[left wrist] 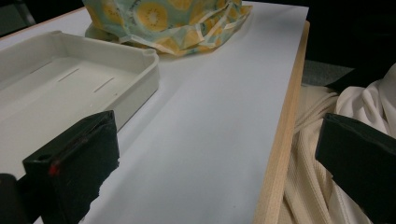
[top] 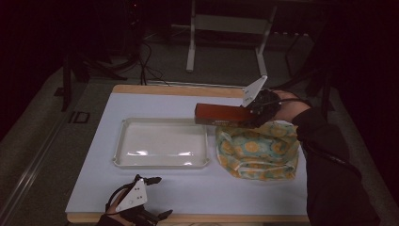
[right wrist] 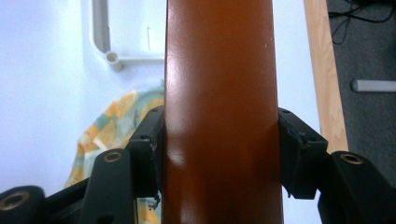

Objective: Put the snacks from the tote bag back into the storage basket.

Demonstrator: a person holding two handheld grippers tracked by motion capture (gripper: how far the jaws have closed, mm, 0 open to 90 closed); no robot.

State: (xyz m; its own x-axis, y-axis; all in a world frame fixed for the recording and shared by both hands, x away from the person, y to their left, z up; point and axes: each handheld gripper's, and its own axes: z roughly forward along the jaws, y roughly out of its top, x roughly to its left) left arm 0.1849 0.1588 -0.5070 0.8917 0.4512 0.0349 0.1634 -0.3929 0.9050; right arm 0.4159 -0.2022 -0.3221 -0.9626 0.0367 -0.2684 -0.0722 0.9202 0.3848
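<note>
Reddish-brown, glossy rectangular box [top: 221,114]: clamped at one end between the jaws of the right gripper [top: 258,112], held level in the air above the far edge of the yellow-and-teal citrus-print fabric bag [top: 258,150], free end reaching towards the far right corner of the white shallow rectangular plastic tray [top: 123,143]

Progress, as judged: box apparently lifted clear of the bag; placing in the tray not yet done, tray bare of contents; remaining, by estimate, a short carry leftward, lowering onto the tray floor, release

Left gripper [top: 151,197]: jaws spread wide, nothing between them, parked low at the near edge of the pale table top with wooden rim [top: 188,193], near the tray's near left corner, well apart from the box

Per view:
- high view: whole layout, tray and bag side by side, box aloft over the bag's far edge
- right gripper view: close grip detail, both black pads pressed flat against the box's long sides [right wrist: 219,116]; bag [right wrist: 112,126] and tray corner [right wrist: 109,51] seen below, confirming the box hangs free of the table
- left gripper view: tray wall [left wrist: 140,88] and slotted floor at close range, bag [left wrist: 163,23] slumped beyond it, cream knitted cloth [left wrist: 327,154] past the table edge at right; open stance of the jaws plain
</note>
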